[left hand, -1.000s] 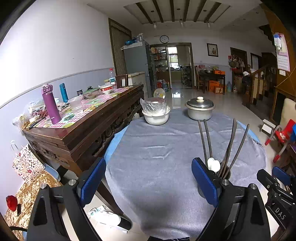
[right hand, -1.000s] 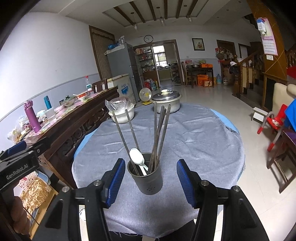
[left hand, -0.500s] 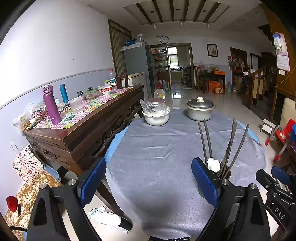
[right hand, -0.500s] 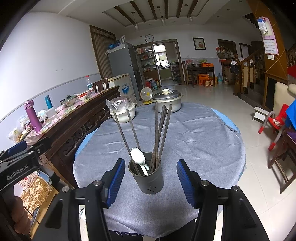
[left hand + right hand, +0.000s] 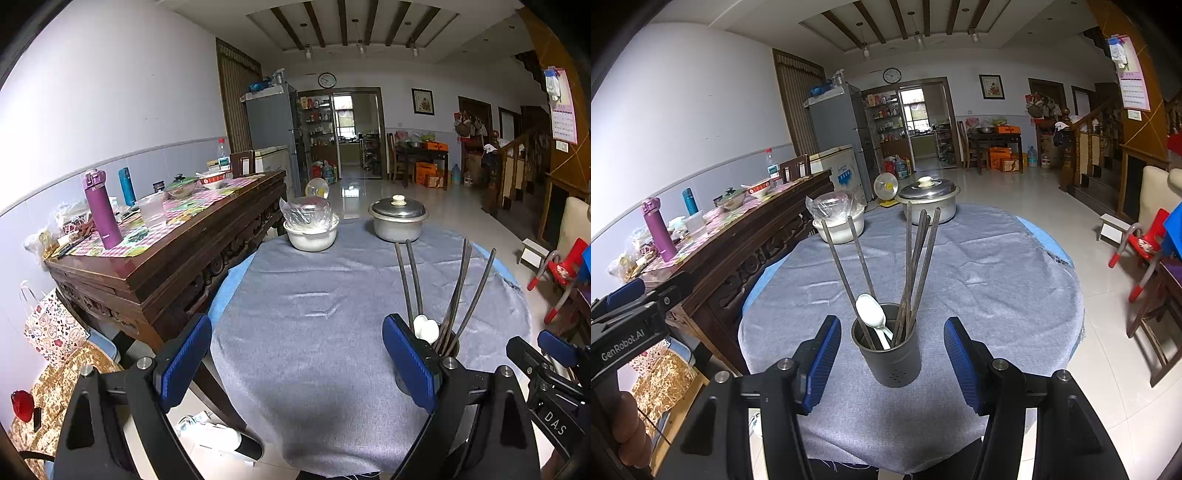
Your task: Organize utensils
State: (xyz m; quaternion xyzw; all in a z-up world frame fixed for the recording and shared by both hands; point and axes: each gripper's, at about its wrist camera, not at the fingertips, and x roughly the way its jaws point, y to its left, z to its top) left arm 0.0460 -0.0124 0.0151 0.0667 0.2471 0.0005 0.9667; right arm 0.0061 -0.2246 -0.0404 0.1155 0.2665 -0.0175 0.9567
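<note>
Nothing moved since earlier, right gripper (image 5: 888, 360) jaws wide — flanking utensil holder (image 5: 889, 345) untouched, left gripper (image 5: 295, 362) jaws wide — empty

You are in a lived-in home, in its open dining and living room. A refrigerator (image 5: 836, 125) stands by a doorway to a pantry-like kitchen, a wall clock (image 5: 892, 75) hangs above, a wooden staircase (image 5: 1100, 147) climbs on the right, and a lidded pot (image 5: 929, 201) sits on the cloth-covered bench (image 5: 997, 280).
</note>
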